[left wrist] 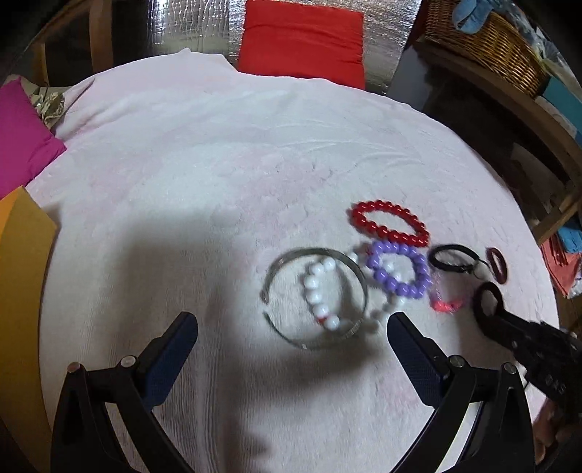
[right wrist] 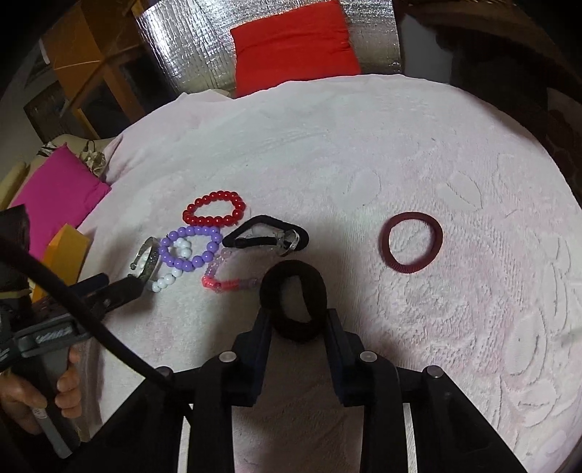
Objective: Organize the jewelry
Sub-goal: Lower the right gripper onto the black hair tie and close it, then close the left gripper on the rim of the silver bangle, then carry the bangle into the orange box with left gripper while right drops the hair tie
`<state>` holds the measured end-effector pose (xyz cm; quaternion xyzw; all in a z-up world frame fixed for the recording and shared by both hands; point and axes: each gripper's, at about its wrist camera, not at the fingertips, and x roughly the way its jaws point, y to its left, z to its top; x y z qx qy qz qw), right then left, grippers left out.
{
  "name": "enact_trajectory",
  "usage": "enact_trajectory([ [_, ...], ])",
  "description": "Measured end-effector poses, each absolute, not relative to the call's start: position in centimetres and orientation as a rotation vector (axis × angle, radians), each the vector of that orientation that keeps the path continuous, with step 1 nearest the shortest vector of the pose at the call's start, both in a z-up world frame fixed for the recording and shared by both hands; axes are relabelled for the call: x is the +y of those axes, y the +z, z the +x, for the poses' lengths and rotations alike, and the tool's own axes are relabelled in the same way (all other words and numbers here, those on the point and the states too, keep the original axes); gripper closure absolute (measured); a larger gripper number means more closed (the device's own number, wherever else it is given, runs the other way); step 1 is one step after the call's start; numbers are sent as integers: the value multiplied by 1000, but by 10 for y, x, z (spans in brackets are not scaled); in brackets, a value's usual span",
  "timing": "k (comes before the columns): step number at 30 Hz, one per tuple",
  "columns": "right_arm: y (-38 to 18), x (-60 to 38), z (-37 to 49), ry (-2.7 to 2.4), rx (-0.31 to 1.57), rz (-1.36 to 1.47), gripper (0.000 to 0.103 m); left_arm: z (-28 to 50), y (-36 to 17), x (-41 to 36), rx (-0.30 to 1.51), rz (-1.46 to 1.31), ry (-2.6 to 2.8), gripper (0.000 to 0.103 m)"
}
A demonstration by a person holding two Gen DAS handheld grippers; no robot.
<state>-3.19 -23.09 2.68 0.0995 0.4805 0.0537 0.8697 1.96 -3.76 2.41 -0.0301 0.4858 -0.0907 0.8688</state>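
On a pale pink cloth (left wrist: 182, 182) lie a silver bangle (left wrist: 360, 280), a white bead bracelet (left wrist: 316, 294), a purple bead bracelet (left wrist: 418, 262), a red bead bracelet (left wrist: 385, 209), a thin black hair tie (left wrist: 453, 249), a pink-and-clear bracelet (left wrist: 445, 303) and a maroon hair tie (right wrist: 434, 227). My left gripper (left wrist: 291, 324) is open, its fingers either side of the bangle. My right gripper (right wrist: 296, 320) is shut on a thick black hair tie (right wrist: 293, 271), just above the cloth, beside the pink bracelet (right wrist: 218, 282). It shows in the left wrist view (left wrist: 487, 309).
A red cushion (left wrist: 302, 40) and silver foil sheet (left wrist: 189, 25) stand behind the table. A magenta cushion (left wrist: 22, 138) and an orange board (left wrist: 22, 291) are at the left. A wicker basket (left wrist: 487, 47) sits on a wooden shelf at the right.
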Motion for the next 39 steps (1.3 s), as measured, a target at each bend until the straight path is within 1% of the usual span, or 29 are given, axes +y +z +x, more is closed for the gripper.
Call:
enact_trajectory([
  [3, 28, -231, -34, 112, 1006, 211, 72, 31, 17, -36, 1035, -76, -176, 0],
  [8, 28, -232, -35, 104, 1005, 212, 72, 42, 15, -36, 1017, -97, -199, 0],
  [10, 28, -231, -35, 102, 1005, 212, 72, 43, 16, -37, 1008, -97, -217, 3],
  [12, 29, -231, -35, 102, 1005, 216, 72, 44, 17, -41, 996, -75, -224, 11],
  [14, 29, -231, -35, 102, 1003, 219, 74, 43, 19, -43, 983, -55, -232, 25],
  [16, 30, -230, -35, 111, 997, 222, 79, 41, 21, -45, 972, -54, -249, 34],
  [18, 33, -229, -36, 119, 987, 218, 82, 41, 22, -44, 966, -54, -257, 38],
  [19, 35, -228, -37, 120, 980, 211, 85, 40, 22, -43, 964, -53, -256, 41],
  [20, 37, -227, -37, 123, 972, 206, 89, 39, 23, -42, 963, -57, -261, 41],
  [28, 47, -215, -44, 178, 924, 183, 90, 22, 30, -25, 940, -51, -254, 41],
  [34, 55, -213, -50, 210, 886, 201, 90, -1, 57, -3, 873, -51, -221, 41],
  [39, 62, -190, -52, 266, 852, 192, 90, -30, 90, 25, 792, -79, -159, 41],
])
